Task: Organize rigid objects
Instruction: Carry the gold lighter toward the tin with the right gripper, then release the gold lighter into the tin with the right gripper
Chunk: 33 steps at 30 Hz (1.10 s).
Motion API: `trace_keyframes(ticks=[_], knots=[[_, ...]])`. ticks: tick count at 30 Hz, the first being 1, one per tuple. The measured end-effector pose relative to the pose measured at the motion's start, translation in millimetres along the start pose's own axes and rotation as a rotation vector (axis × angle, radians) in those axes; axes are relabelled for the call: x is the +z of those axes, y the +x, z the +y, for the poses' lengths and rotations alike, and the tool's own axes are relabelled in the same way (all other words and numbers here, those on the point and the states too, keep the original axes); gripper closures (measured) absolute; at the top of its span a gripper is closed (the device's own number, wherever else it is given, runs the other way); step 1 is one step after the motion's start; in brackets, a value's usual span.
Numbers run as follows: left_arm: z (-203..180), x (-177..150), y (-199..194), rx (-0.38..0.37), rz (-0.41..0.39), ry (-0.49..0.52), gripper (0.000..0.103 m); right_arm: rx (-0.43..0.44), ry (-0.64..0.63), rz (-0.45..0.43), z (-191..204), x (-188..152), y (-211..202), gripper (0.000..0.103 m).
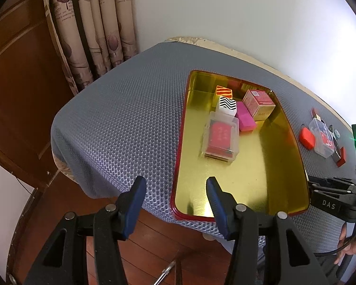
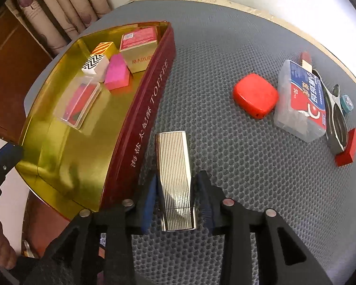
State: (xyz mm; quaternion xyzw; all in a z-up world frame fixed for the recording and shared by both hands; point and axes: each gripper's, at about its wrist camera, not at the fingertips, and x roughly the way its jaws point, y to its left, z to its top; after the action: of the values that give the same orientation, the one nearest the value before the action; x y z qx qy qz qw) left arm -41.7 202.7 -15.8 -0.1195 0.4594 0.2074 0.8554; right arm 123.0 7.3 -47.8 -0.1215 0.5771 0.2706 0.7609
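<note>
Left wrist: high over the desk's [image 1: 121,118] near edge, angled down, tin [image 1: 261,166] ahead. Right wrist: close above the mat, steeply down, beside the tin's [image 2: 140,123] wall. Shared: tin, clutter beyond

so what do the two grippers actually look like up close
Both are alike: the left gripper and right gripper have black plastic scissor-style arms with triangular cutouts, round silver rivets and blue rubber pads. The right one's body, seen in the left wrist view, bears white "DAS" lettering, a green light and a black cable.
</note>
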Motion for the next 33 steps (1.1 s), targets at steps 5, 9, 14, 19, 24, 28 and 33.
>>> trace_keyframes(ticks=[5, 9, 14, 19, 24, 28, 33], knots=[[1.8, -0.1, -5.8, 0.022, -0.027, -0.027, 0.049, 0.015, -0.009, -0.08, -14.7, -7.7, -27.2, 0.076], [5.1, 1.6, -6.9, 0.026, -0.035, -0.045, 0.049, 0.075, 0.004, -0.184, -12.9, 6.7, -78.0, 0.076], [4.9, 0.9, -6.1, 0.021, -0.027, -0.045, 0.049, 0.202, -0.034, -0.176, 20.3, 34.0, -89.1, 0.076], [2.0, 1.2, -5.9, 0.028, -0.033, -0.028, 0.049, 0.207, -0.076, -0.094, 49.1, 42.7, -49.8, 0.076], [-3.6, 0.2, -3.0, 0.047, -0.027, 0.0, 0.049, 0.161, -0.092, -0.066, 63.9, 45.3, -23.1, 0.076], [-5.2, -0.4, -1.9, 0.05, -0.022, 0.007, 0.049, 0.136, -0.091, -0.062, 66.8, 55.1, -9.5, 0.076], [-5.3, -0.5, -0.6, 0.054, -0.02, 0.014, 0.049, 0.129, -0.072, -0.113, 63.7, 59.2, -12.4, 0.074]])
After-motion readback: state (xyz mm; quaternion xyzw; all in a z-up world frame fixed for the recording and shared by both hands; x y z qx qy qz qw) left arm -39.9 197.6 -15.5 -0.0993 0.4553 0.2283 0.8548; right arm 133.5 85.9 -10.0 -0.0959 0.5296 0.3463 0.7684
